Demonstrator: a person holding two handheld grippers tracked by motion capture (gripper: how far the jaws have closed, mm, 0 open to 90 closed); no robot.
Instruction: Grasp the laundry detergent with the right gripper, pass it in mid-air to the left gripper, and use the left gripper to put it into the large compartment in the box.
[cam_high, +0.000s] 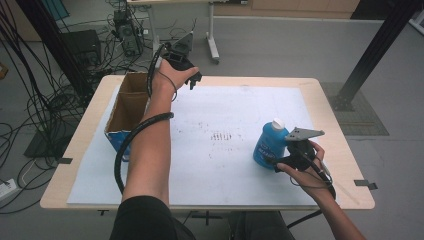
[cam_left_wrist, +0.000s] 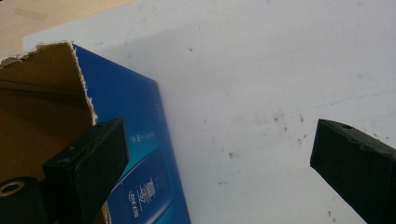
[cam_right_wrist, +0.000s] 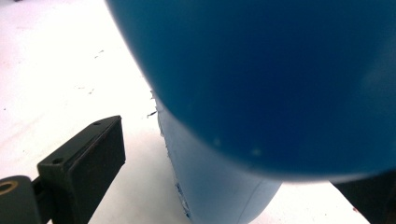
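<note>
A blue bottle (cam_high: 270, 145) with a white cap stands upright on the white sheet (cam_high: 235, 100) at the right. My right gripper (cam_high: 281, 162) is low beside it, jaws apart on either side of its base. In the right gripper view the bottle (cam_right_wrist: 261, 84) looms close; the left fingertip (cam_right_wrist: 88, 163) is clear of it, and the other jaw is mostly hidden behind it. My left gripper (cam_high: 192, 80) hangs open at the table's back, by the far corner of an open cardboard box (cam_high: 131, 100). Between its wide jaws (cam_left_wrist: 219, 154) I see the box's blue side (cam_left_wrist: 126, 121) and bare sheet.
The wooden table (cam_high: 345, 165) has its rim bare around the sheet. The box stands at the left edge, its top torn open. Cables, a computer case (cam_high: 129, 37) and a table leg (cam_high: 212, 35) are on the floor behind. A black frame post (cam_high: 375, 50) rises at the right.
</note>
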